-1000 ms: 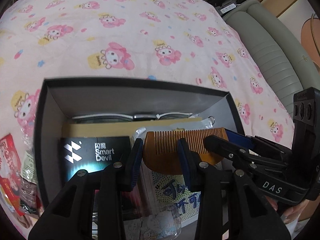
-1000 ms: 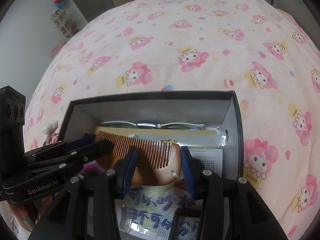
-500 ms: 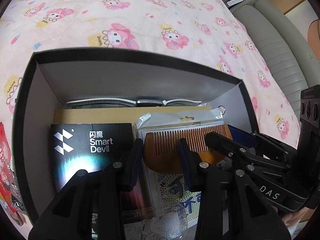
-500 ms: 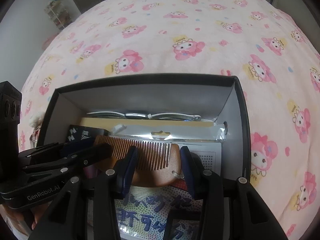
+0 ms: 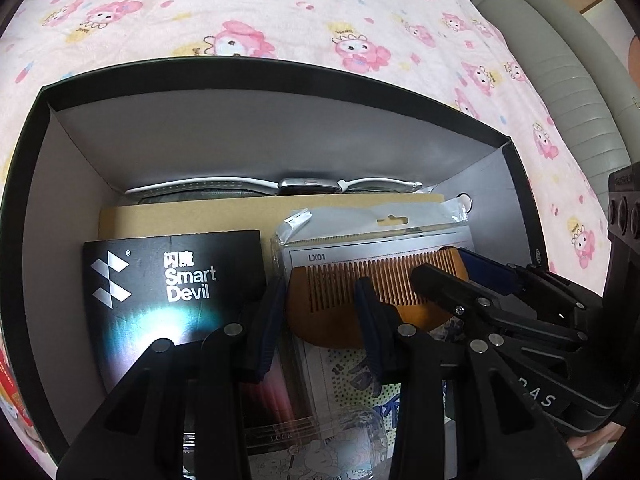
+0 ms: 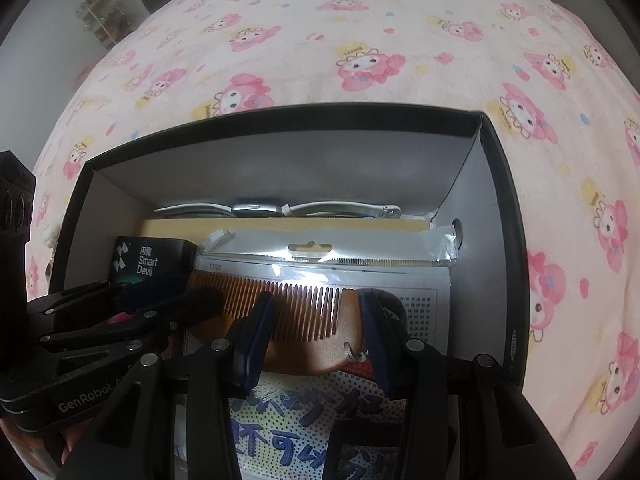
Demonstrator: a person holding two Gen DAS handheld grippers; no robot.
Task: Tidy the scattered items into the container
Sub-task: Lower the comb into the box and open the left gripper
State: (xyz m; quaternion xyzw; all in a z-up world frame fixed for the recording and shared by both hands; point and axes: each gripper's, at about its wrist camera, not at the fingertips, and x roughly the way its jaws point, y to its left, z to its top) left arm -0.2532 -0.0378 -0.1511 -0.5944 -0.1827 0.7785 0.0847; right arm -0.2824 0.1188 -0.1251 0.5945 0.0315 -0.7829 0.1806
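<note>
A brown wooden comb (image 5: 340, 296) (image 6: 308, 308) hangs level just inside the open black box (image 5: 280, 68) (image 6: 280, 114). My left gripper (image 5: 318, 292) is shut on the comb's left end. My right gripper (image 6: 316, 300) is shut on its right end, where a small cord loop hangs. Each gripper shows in the other's view: the right gripper (image 5: 442, 266) comes in from the right, the left gripper (image 6: 168, 296) from the left. Under the comb lies a clear plastic packet (image 5: 380, 236) on top of the box's contents.
Inside the box are a black "Smart Devil" carton (image 5: 172, 280), a brown cardboard piece (image 5: 200, 220) and a watch with a white strap (image 5: 308, 184) along the far wall. The box sits on a pink cartoon-print bedspread (image 5: 320, 12). A grey-green padded edge (image 5: 560, 80) is at right, a red packet (image 5: 8, 380) at left.
Both grippers have sunk together with the comb toward the box. The box now fills more of each view and the comb hangs lower within its walls.
</note>
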